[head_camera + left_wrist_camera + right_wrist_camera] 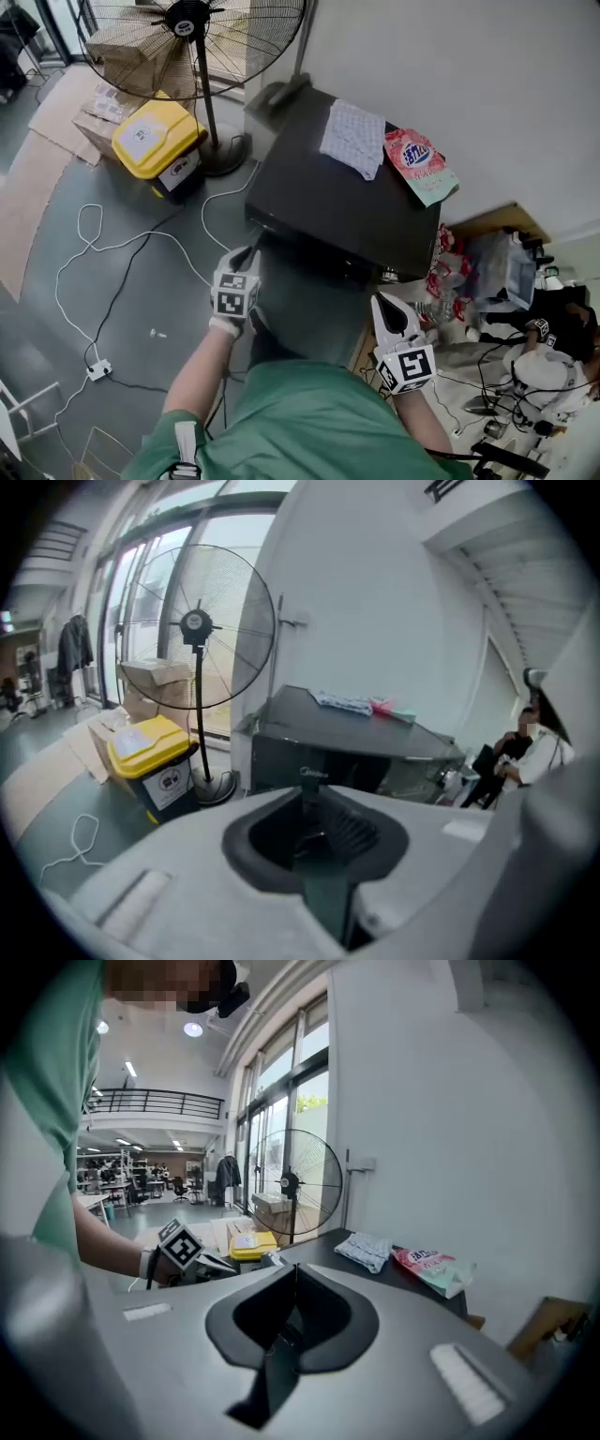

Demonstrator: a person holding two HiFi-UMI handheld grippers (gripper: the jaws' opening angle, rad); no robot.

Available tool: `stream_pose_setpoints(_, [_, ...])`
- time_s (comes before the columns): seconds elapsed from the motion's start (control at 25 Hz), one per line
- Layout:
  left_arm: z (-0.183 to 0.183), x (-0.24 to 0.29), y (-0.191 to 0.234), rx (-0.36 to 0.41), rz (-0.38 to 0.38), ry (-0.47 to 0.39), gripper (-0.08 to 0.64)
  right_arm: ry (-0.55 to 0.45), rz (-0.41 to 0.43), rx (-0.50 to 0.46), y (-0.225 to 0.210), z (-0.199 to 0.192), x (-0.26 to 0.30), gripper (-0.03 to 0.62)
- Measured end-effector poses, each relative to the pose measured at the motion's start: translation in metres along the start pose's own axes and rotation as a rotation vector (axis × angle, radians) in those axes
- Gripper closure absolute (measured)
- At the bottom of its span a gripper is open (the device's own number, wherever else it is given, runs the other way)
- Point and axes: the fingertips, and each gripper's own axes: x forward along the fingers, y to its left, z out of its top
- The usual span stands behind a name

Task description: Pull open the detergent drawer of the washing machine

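Midea logo (314, 773) on washing machine (281, 755) front

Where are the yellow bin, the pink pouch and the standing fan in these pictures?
yellow bin (157, 131), head view, middle of its lid
pink pouch (418, 161), head view, its printed front
standing fan (195, 623), left gripper view, its centre hub

The washing machine (342, 202) is a dark, boxy front-loader that fills the centre of the head view, seen from above with its flat black top turned slightly, the front edge running from centre left down to the right. It stands on the grey floor (141, 291) with its back near the white wall (469, 75). In the left gripper view its dark, glossy front faces the camera. The detergent drawer (281, 759) at the front's upper left looks flush and closed; its outline is too dark to trace.
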Motion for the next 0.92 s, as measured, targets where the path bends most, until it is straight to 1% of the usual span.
stream_pose_setpoints(0.08, [-0.016, -0.043, -0.015, -0.028, 0.039, -0.022, 0.503, -0.041, 0.052, -0.017, 0.013, 0.004, -0.014, 0.589])
stream_pose_setpoints(0.2, [-0.043, -0.101, -0.055, -0.052, 0.094, -0.056, 0.503, -0.1, 0.121, -0.034, 0.029, -0.004, -0.052, 0.589])
stream_pose_setpoints(0.28, [-0.057, -0.137, -0.095, -0.064, 0.121, -0.101, 0.503, -0.144, 0.162, -0.022, 0.033, -0.018, -0.09, 0.589])
stream_pose_setpoints(0.4, [-0.086, -0.189, -0.176, -0.079, 0.139, -0.154, 0.503, -0.204, 0.203, 0.001, 0.032, -0.045, -0.162, 0.589])
stream_pose_setpoints(0.48, [-0.102, -0.223, -0.225, -0.06, 0.155, -0.178, 0.503, -0.23, 0.215, 0.017, 0.033, -0.064, -0.204, 0.59])
stream_pose_setpoints(0.6, [-0.118, -0.271, -0.279, 0.004, 0.187, -0.191, 0.502, -0.232, 0.228, 0.078, 0.037, -0.09, -0.252, 0.589])
stream_pose_setpoints(0.72, [-0.117, -0.306, -0.311, 0.051, 0.212, -0.215, 0.502, -0.247, 0.241, 0.089, 0.04, -0.098, -0.287, 0.59])
stream_pose_setpoints(0.92, [-0.108, -0.332, -0.347, 0.073, 0.233, -0.274, 0.502, -0.267, 0.222, 0.071, 0.035, -0.102, -0.327, 0.589])
